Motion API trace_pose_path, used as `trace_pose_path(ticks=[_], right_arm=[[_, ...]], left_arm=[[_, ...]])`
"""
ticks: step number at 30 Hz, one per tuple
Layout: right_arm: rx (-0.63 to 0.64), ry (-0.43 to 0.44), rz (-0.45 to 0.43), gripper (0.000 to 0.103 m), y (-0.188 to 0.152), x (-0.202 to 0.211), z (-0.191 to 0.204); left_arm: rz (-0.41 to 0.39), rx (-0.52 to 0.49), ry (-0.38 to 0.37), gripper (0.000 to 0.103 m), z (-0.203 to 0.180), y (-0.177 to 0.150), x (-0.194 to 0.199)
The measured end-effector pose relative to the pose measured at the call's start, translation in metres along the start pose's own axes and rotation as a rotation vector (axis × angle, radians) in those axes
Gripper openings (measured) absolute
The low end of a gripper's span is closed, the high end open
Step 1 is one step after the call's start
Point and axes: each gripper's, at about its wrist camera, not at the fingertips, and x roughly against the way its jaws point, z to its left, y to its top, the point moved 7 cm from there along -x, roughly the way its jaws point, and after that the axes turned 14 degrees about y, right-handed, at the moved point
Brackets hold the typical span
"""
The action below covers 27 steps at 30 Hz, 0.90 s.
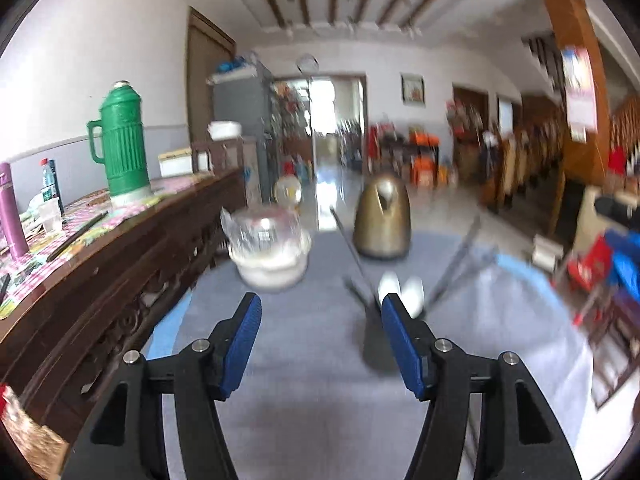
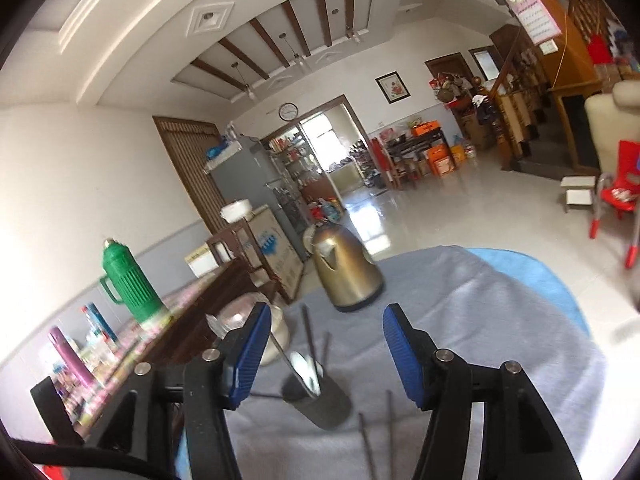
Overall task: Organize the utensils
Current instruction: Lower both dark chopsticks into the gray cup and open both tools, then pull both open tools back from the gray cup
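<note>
Two chopsticks (image 2: 317, 346) and one spoon (image 2: 298, 364) already stand in my one dark cup (image 2: 316, 400), near the middle of the grey table (image 2: 500, 340). Two more chopsticks (image 2: 378, 432) lie just right of it, not yet put in. My left gripper (image 1: 320, 322) and right gripper (image 2: 326, 338) are both wide and hold nothing.

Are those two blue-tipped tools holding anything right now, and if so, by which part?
Nothing is held. The left tool and the right tool both stand open with empty gaps; the utensils sit in the dark cup on the table.
</note>
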Motion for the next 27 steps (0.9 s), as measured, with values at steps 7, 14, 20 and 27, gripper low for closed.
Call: trace_pose_path(ticks=[7, 14, 20, 27], right_arm=[[0.013, -0.034, 0.084, 0.063, -0.022, 0.024, -0.003], [0.038, -0.046, 0.124, 0.063, -0.039, 0.039, -0.002], [0.025, -0.047, 0.148, 0.063, -0.045, 0.042, -0.006], [0.010, -0.056, 0.152, 0.063, -0.048, 0.053, -0.014]], left_arm=[[0.095, -0.085, 0.006, 0.064, -0.010, -0.026, 0.020], [0.105, -0.113, 0.011, 0.064, -0.011, -0.030, 0.030], [0.118, -0.143, 0.013, 0.064, -0.018, -0.032, 0.036], [0.129, -0.176, 0.012, 0.064, -0.027, -0.037, 0.041]])
